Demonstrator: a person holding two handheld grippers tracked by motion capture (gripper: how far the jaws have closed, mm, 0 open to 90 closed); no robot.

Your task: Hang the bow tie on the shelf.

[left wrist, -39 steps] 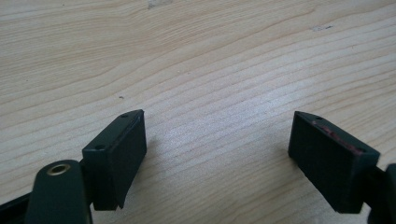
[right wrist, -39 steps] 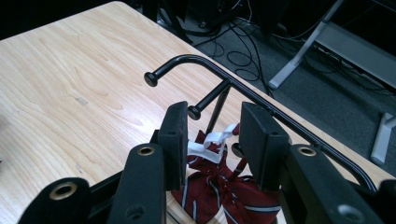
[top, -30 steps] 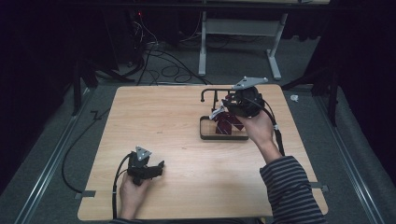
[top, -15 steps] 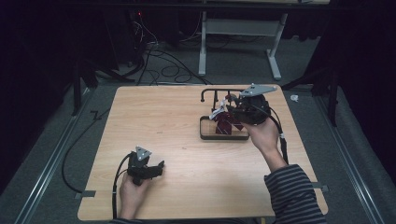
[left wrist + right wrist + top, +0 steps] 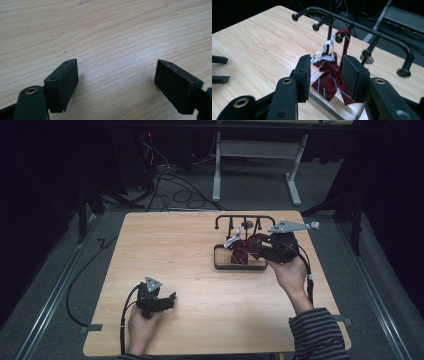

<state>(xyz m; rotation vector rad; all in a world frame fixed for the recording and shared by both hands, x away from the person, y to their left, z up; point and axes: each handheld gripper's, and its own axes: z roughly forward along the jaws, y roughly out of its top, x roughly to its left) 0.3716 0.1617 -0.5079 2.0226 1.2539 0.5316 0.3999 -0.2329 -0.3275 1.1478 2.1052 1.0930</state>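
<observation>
You had a bare wooden worktop (image 5: pixel 190 250) before you. Beyond its far edge, cables (image 5: pixel 165 180) lay tangled on the grey floor (image 5: pixel 260 200) beside a white frame (image 5: pixel 255 155).

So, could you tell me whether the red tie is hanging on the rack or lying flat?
Hanging: the red tie loops over a rack peg.

Lighting's pretty uneven here. In the high view the bench (image 5: pixel 180 270) is lit from above and reads bright, while the floor and everything around it sinks into near black. That shot is soft and a bit grainy, small stuff smears. The left gripper view is sharp on the wood grain, with a pale sheen mid-frame and soft shadows under the jaws. The right gripper view blurs toward the dark background.
</observation>
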